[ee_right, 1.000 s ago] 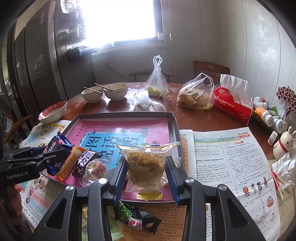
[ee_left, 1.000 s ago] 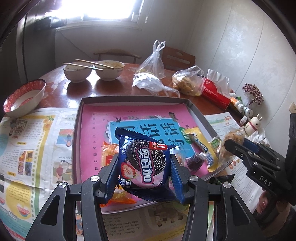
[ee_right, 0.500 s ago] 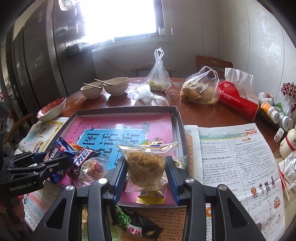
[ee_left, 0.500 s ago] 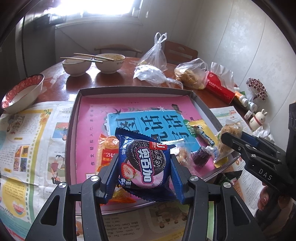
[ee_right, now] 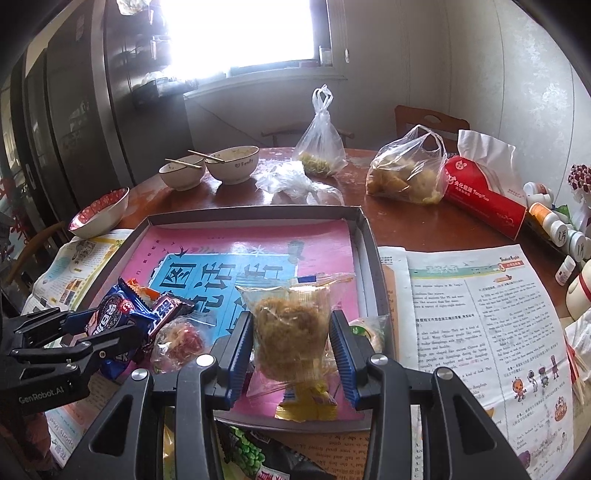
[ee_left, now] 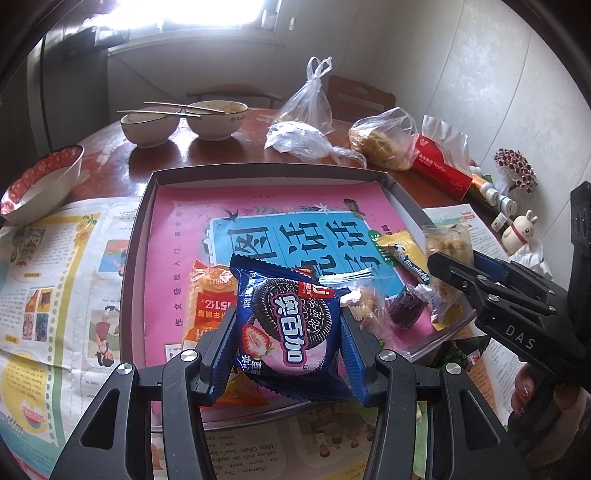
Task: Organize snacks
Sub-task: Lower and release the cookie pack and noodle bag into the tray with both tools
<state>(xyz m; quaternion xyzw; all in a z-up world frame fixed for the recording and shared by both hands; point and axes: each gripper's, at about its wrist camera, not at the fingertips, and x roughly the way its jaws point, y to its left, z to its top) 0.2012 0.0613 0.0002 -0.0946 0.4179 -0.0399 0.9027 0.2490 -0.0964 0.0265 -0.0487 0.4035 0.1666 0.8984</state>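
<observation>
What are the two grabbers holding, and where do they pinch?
The left gripper holds a blue cookie packet, pinched across its two side edges. The right gripper holds a clear snack bag, pinched at both sides of its middle.

Daylight enters through the window [ee_right: 240, 33] at the rear of the room and overexposes it to plain white in both views, with a hazy bloom spreading onto the adjoining wall [ee_left: 461, 92]. The dark cabinet [ee_right: 74, 110] beside it shows streaks of glare, and the brown surface [ee_left: 229, 151] carries soft reflections and faint shadows beneath the bowls [ee_left: 184, 122]. Fisheye distortion bends straight edges toward the frame borders, the corners vignette to black, and focus remains sharp at the centre.
</observation>
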